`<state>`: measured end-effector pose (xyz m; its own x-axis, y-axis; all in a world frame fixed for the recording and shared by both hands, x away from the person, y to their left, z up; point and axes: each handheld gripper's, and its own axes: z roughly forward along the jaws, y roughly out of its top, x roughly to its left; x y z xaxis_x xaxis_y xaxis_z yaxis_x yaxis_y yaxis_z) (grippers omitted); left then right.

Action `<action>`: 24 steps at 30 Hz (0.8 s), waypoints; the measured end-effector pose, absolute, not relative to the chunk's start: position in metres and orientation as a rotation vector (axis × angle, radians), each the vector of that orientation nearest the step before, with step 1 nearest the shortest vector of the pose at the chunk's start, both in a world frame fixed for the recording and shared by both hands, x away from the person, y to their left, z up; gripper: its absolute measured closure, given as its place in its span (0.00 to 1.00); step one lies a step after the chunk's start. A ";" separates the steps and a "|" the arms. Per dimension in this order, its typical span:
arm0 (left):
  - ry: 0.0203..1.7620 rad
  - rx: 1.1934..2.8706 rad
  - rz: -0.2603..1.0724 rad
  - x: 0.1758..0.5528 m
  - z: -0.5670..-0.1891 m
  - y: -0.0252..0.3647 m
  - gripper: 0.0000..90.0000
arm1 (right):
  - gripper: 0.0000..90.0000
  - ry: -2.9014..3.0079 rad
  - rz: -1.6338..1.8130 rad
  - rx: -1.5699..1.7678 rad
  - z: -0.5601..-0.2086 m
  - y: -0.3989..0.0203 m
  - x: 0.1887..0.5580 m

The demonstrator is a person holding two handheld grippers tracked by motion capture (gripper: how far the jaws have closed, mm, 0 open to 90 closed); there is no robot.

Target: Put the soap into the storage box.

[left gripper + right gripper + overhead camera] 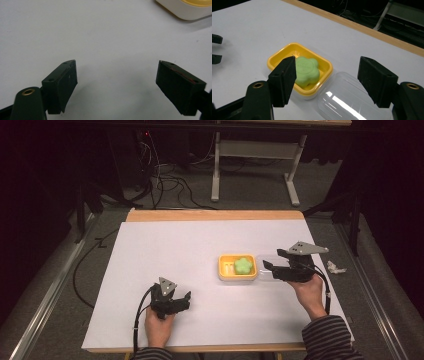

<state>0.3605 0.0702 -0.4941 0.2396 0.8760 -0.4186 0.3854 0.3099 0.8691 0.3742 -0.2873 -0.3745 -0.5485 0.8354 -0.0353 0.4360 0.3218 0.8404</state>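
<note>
- The yellow soap dish (pixel 325 66) with the green flower-shaped soap (pixel 307 70) lies past the right gripper (pixel 327 82), behind its left jaw.
- The clear lid (pixel 347 100) sits on the table touching the dish, low between those jaws (spread, not pinching anything).
- The right hand (pixel 310 292) holds its gripper level, pointing at the dish from the side.
- The left gripper (pixel 175 302) rests near the table's front edge, jaws spread over bare white surface, well apart from the dish.
</note>
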 end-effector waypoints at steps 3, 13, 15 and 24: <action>1.358 1.282 0.508 0.361 -0.494 0.070 0.20 | 0.35 2.117 1.131 1.128 -0.374 -0.292 0.372; 1.358 1.290 0.514 0.361 -0.495 0.069 0.20 | 0.34 2.091 1.127 1.134 -0.376 -0.305 0.361; 1.362 1.284 0.513 0.361 -0.495 0.069 0.20 | 0.34 2.086 1.128 1.140 -0.378 -0.307 0.359; 1.360 1.290 0.520 0.361 -0.495 0.069 0.20 | 0.33 2.051 1.149 1.190 -0.386 -0.320 0.350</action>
<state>0.3610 0.0685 -0.4950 0.2351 0.8819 -0.4087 0.3841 0.3019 0.8725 0.3501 -0.3197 -0.3861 -0.4921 0.8705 -0.0083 0.4475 0.2611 0.8553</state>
